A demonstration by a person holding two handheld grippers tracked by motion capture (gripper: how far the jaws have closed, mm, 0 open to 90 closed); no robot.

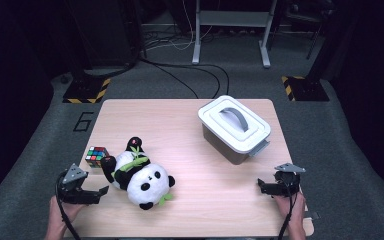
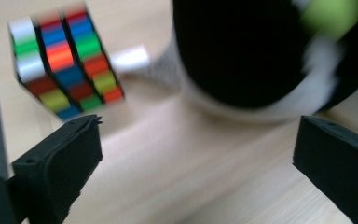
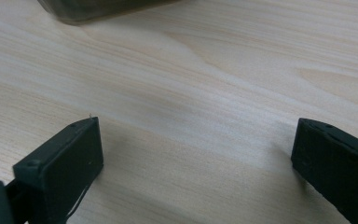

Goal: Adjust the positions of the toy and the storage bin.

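A black and white panda plush (image 1: 141, 178) with green leaves lies on the wooden table (image 1: 200, 210) at the left. A colourful puzzle cube (image 1: 96, 156) stands just left of it. My left gripper (image 1: 101, 191) is low at the front left with its jaws pointing at the panda's lower side. In the left gripper view the jaws stand wide apart with nothing between them (image 2: 196, 154), the cube (image 2: 65, 60) and the panda's black limb (image 2: 242, 51) just ahead. My right gripper (image 1: 261, 187) rests at the front right, open over bare wood (image 3: 196, 154).
A grey box with a white handled lid (image 1: 234, 127) sits at the table's back right; its base edge (image 3: 98, 9) shows at the top of the right gripper view. Grey floor, cables and stand legs lie beyond the table.
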